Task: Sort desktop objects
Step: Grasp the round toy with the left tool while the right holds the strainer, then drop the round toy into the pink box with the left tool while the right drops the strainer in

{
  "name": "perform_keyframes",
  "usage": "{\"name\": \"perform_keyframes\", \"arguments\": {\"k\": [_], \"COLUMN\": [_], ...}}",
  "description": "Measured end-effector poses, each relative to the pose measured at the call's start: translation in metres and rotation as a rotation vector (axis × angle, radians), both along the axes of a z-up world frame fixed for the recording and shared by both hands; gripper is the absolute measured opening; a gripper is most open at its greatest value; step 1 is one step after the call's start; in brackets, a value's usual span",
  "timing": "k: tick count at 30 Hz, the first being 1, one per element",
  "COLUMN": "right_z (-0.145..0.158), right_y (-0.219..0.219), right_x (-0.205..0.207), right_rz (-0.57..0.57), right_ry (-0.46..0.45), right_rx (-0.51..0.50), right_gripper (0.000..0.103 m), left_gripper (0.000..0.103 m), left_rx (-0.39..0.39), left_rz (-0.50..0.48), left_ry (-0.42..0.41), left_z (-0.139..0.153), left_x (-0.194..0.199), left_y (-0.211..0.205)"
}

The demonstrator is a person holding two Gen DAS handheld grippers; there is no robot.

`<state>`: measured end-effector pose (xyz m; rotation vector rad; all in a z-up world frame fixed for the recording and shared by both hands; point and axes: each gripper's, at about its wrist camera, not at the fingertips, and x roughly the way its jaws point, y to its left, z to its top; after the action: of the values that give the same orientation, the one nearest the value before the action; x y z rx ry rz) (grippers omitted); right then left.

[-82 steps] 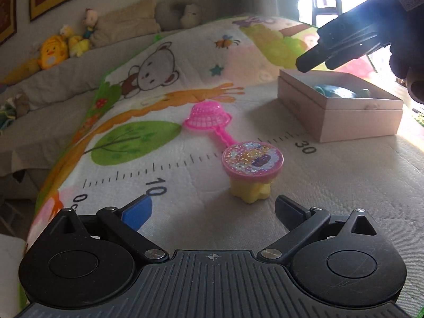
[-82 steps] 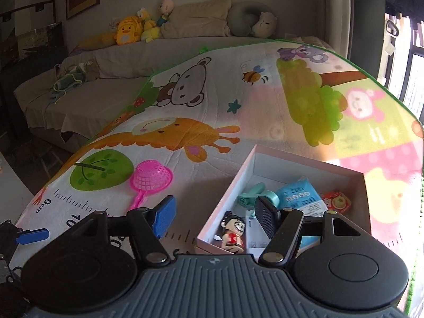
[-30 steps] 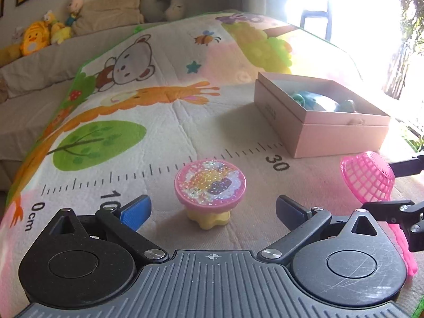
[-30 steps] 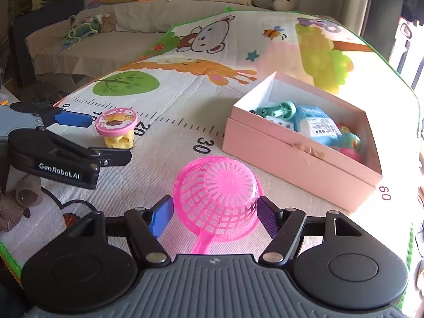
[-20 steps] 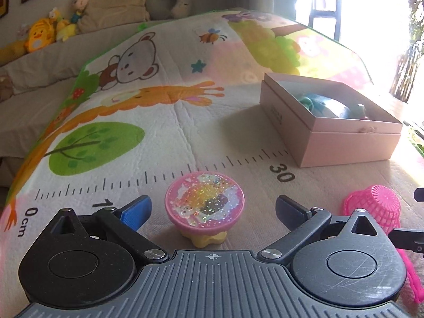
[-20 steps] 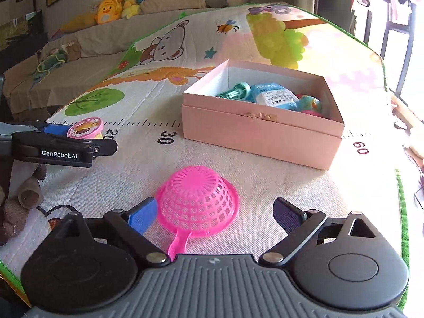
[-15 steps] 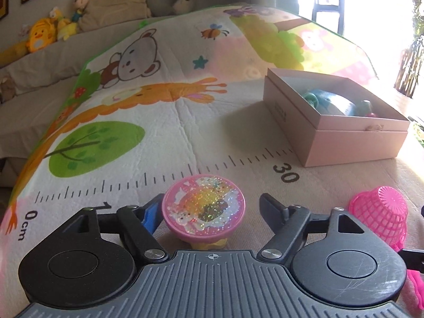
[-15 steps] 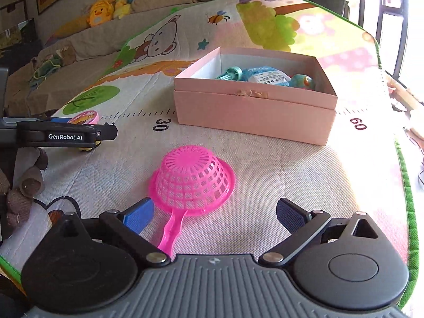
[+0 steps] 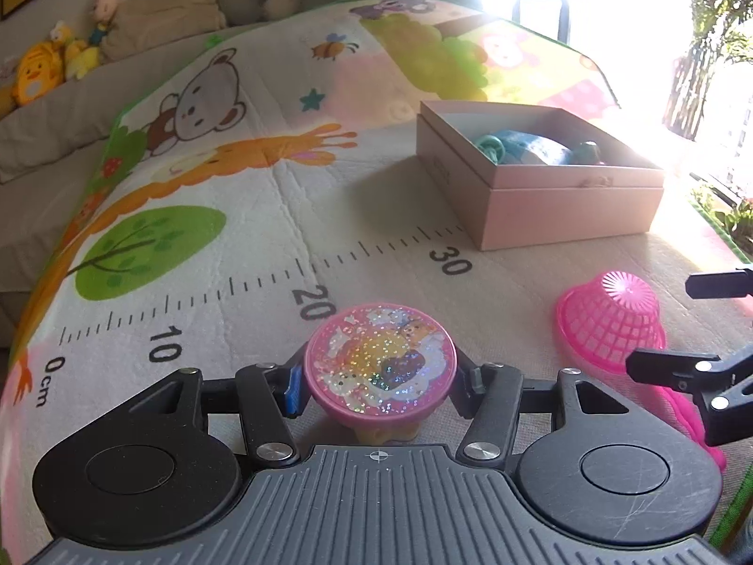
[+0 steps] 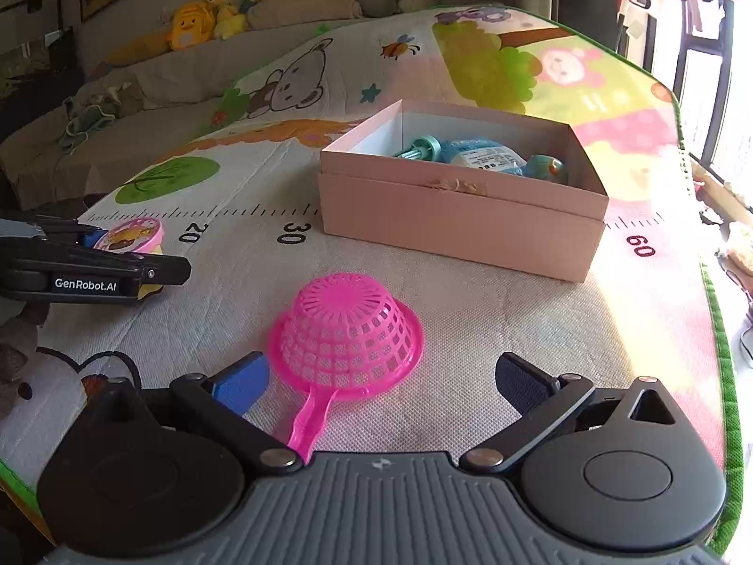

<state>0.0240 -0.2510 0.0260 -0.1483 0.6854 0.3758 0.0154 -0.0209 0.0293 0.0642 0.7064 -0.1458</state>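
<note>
Left wrist view: the left gripper (image 9: 379, 383) has its two fingers pressed against opposite sides of the pink glitter-topped toy (image 9: 380, 365), clamping its round lid, with the toy's yellow base just showing beneath. The toy sits on the play mat (image 9: 263, 216) close to the printed "20" of the ruler marking. To the right lies the pink toy strainer (image 9: 612, 322), mesh dome up, and the tips of the other tool reach in from the right edge on either side of it.

Right wrist view: the right gripper (image 10: 381, 379) stands wide open, its blue pad to the left and dark pad to the right, neither touching anything. The strainer (image 10: 346, 329) lies upside down on the mat between and just ahead of the two fingers, its handle running back toward the gripper body. Beyond it, well apart, sits the pink cardboard box (image 10: 461, 207), lid off, holding a blue packet and teal toys. At far left the left gripper (image 10: 117, 259) is seen side-on, closed around the glitter toy (image 10: 129, 235).
</note>
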Motion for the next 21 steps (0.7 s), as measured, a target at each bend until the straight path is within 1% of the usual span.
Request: {"name": "perform_keyframes", "arguments": {"k": [1, 3, 5, 6, 8, 10, 12, 14, 16, 18, 20, 21], "right_z": [0.001, 0.000, 0.000, 0.000, 0.003, 0.013, 0.031, 0.062, 0.100, 0.131, 0.154, 0.161], "right_y": [0.004, 0.010, 0.015, 0.017, 0.018, 0.013, 0.002, -0.016, -0.036, -0.052, -0.064, -0.068], "right_x": [0.004, 0.010, 0.013, 0.012, 0.008, 0.002, -0.004, -0.008, -0.010, -0.008, -0.004, -0.002], "right_rz": [0.012, 0.036, 0.064, 0.077, 0.088, 0.103, 0.105, 0.093, 0.068, 0.040, 0.001, -0.016], "right_ry": [-0.001, 0.012, 0.026, 0.026, 0.012, -0.007, -0.030, -0.081, -0.159, -0.242, -0.321, -0.345], "right_rx": [-0.009, -0.020, -0.028, -0.032, -0.044, -0.039, -0.015, 0.030, 0.073, 0.091, 0.086, 0.082], "right_gripper": [0.101, 0.090, 0.071, 0.066, 0.062, 0.062, 0.062, 0.062, 0.062, 0.062, 0.062, 0.062], "left_gripper": [0.061, 0.061, 0.061, 0.061, 0.061, 0.061, 0.061, 0.061, 0.061, 0.061, 0.061, 0.061], "left_rx": [-0.009, -0.017, -0.015, -0.015, -0.008, 0.003, 0.009, -0.001, -0.032, -0.058, -0.050, -0.041], "left_rz": [-0.005, -0.008, -0.008, -0.008, -0.013, -0.027, -0.056, -0.101, -0.143, -0.168, -0.202, -0.215], "left_ry": [0.009, 0.023, 0.028, 0.028, 0.025, 0.010, -0.022, -0.085, -0.137, -0.179, -0.241, -0.265], "left_z": [0.000, 0.000, 0.000, 0.000, 0.003, 0.008, 0.021, 0.047, 0.076, 0.100, 0.120, 0.125], "left_x": [-0.002, -0.004, -0.007, -0.008, -0.011, -0.016, -0.020, -0.016, -0.004, 0.013, 0.036, 0.048], "left_y": [-0.001, -0.003, -0.005, -0.006, -0.007, -0.009, -0.012, -0.017, -0.022, -0.029, -0.046, -0.056]}}
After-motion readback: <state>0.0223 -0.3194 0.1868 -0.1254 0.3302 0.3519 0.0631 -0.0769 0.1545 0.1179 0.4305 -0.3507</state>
